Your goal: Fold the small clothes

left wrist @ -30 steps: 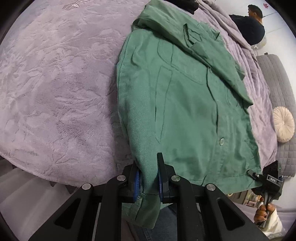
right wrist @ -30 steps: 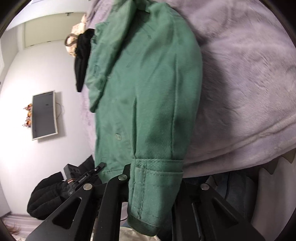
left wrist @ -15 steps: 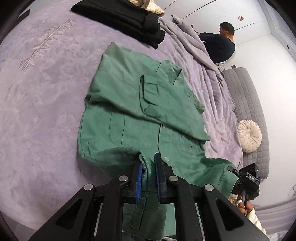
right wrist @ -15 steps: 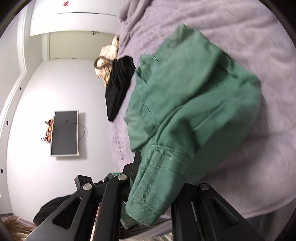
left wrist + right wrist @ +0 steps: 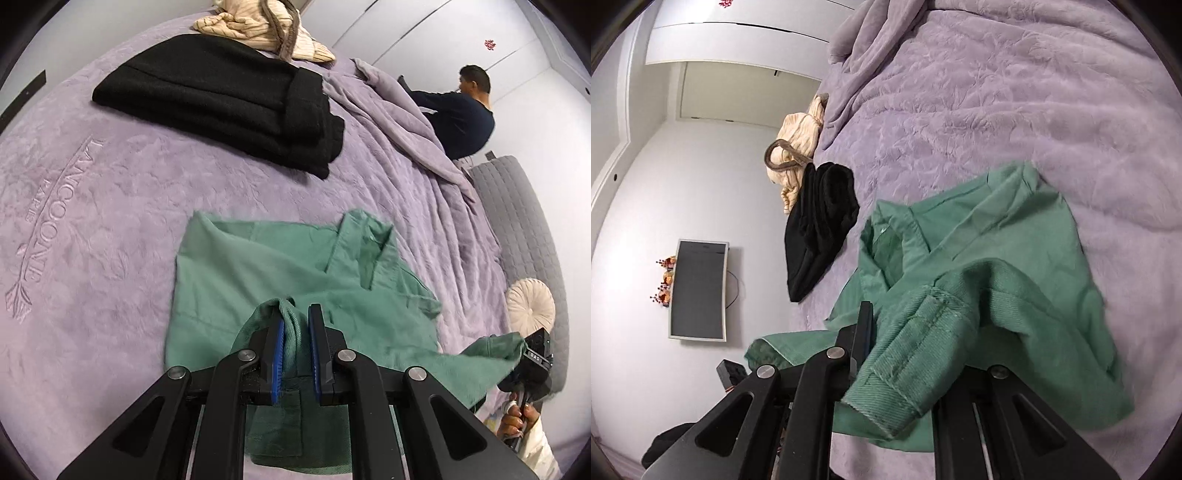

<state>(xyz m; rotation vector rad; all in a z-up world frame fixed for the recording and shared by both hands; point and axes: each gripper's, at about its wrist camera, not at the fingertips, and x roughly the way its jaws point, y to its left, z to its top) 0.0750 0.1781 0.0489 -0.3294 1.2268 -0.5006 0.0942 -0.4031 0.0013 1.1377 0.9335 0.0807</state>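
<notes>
A green shirt [image 5: 266, 266] lies collar-end away from me on the purple bedspread [image 5: 85, 206], its lower half lifted and carried over its upper half. My left gripper [image 5: 296, 325] is shut on one hem corner, the cloth pinched between its blue pads. In the right wrist view the same green shirt [image 5: 997, 236] shows, and my right gripper [image 5: 905, 332] is shut on the other hem corner; thick hem cloth drapes over and hides its fingertips. The right gripper [image 5: 532, 363] also appears at the left view's right edge, green cloth in it, held by a hand.
A folded black garment [image 5: 221, 99] and a striped cream garment [image 5: 258, 26] lie further up the bed. A bunched purple blanket [image 5: 399, 122] runs along the right. A person in dark clothes [image 5: 461, 122] sits beyond it, near a grey headboard [image 5: 524, 229] and round cushion [image 5: 530, 306].
Both grippers have carried the shirt's hem up from the bed's near edge and across toward the collar, doubling the shirt over. The black and cream garments have come into view.
</notes>
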